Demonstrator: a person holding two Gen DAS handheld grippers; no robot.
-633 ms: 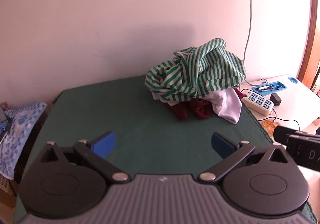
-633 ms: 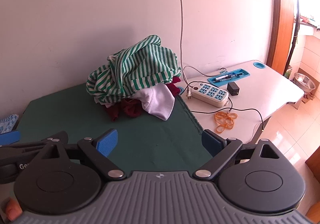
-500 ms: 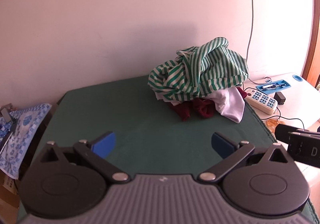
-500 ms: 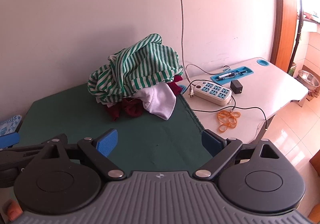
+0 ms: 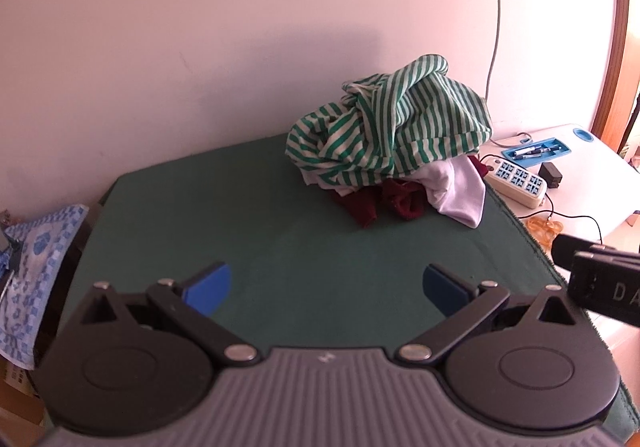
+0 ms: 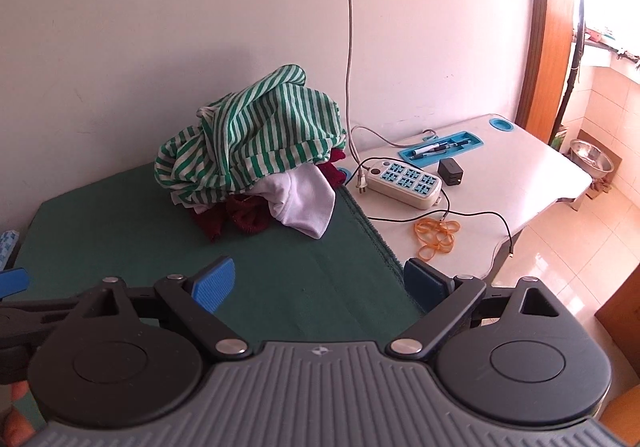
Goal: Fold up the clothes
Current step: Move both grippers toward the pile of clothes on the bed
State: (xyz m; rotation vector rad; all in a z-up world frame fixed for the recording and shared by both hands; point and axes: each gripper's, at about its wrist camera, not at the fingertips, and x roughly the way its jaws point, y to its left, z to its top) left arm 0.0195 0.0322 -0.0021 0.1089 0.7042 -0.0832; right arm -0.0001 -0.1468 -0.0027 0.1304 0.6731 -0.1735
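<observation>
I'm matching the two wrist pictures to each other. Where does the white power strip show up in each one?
Left wrist: the power strip lies far right, just past the clothes pile.
Right wrist: the power strip lies right of centre, on the white table.
Shared landmark: the blue pen tray behind it.

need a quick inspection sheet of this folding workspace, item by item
surface: green cloth covers the table, flat and bare in front.
job's things: unfolded pile at the back right; striped garment on top, white garment and dark red garment under it.
clutter: on the white desk: power strip, black adapter, blue pen tray, orange rubber bands.
grippers: left gripper open, empty; right gripper open, empty.
cables: grey cord hangs down the wall; black cable crosses the desk.
surroundings: plain wall, blue patterned cloth left, metal bowl right.
</observation>
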